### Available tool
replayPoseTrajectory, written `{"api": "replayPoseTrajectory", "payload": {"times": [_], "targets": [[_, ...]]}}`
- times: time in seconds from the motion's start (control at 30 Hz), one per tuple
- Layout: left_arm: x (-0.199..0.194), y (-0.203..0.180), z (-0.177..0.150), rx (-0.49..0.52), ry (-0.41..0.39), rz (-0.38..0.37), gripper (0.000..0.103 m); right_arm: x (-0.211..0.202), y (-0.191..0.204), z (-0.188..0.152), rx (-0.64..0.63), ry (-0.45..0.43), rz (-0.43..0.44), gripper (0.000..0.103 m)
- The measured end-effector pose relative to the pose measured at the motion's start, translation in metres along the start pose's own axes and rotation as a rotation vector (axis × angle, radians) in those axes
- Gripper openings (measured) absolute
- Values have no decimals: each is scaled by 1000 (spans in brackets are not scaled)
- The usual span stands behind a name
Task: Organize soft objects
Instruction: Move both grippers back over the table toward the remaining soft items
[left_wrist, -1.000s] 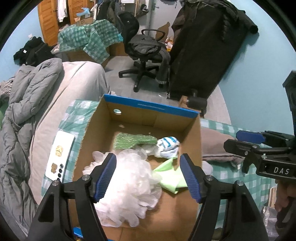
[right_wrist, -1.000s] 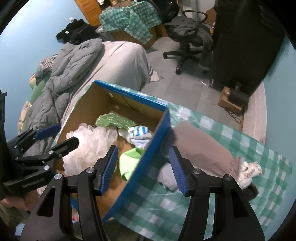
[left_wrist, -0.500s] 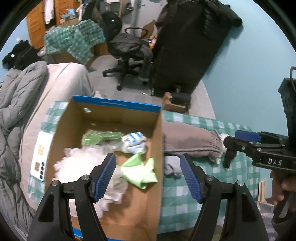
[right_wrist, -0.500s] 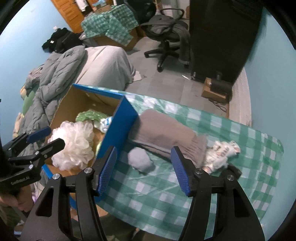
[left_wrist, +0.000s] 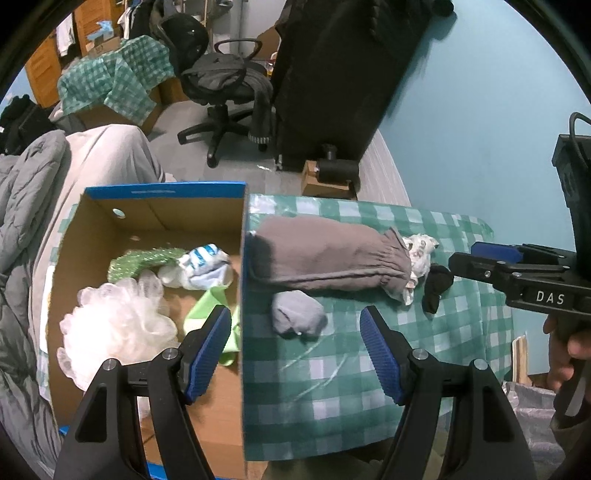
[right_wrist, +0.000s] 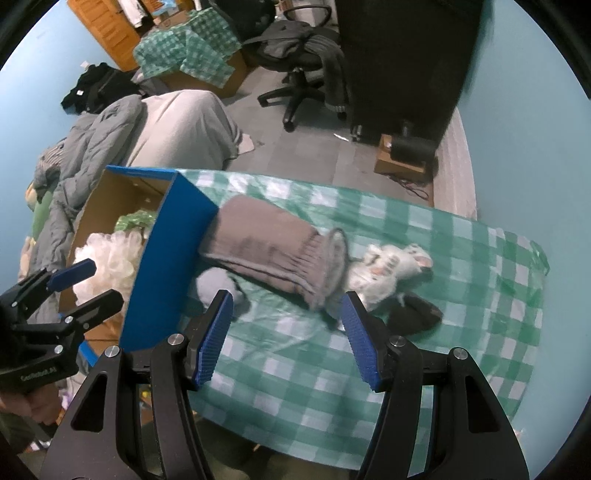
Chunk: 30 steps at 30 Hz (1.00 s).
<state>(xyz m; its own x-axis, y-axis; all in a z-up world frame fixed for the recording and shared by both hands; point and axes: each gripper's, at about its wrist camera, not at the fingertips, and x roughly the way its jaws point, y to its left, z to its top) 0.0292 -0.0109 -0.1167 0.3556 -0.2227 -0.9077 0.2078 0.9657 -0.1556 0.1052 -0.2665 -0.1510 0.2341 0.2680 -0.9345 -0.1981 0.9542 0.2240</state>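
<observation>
Left wrist: checked tablecloth (left_wrist: 369, 387) under cardboard box (left_wrist: 166, 218).

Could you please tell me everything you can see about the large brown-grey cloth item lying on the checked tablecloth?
The brown-grey cloth item is a long, soft bundle of knit-looking fabric with a gathered, ribbed end. It lies flat on the green checked tablecloth, one end against the blue outer wall of the cardboard box. A small grey sock ball sits against its near side, and a white patterned cloth meets its gathered end. Neither gripper touches it.
</observation>
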Motion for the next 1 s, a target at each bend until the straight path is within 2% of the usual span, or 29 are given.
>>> {"api": "replayPoseTrajectory", "payload": {"times": [0.53, 0.8, 1.0], "targets": [[39, -34, -4, 20, 82, 16, 78, 2, -66, -25, 82, 53, -32, 62], [64, -33, -8, 43, 138, 46, 78, 12, -83, -38, 113, 92, -35, 62], [76, -24, -10, 13, 165, 47, 79, 23, -93, -46, 139, 118, -45, 62]]}}
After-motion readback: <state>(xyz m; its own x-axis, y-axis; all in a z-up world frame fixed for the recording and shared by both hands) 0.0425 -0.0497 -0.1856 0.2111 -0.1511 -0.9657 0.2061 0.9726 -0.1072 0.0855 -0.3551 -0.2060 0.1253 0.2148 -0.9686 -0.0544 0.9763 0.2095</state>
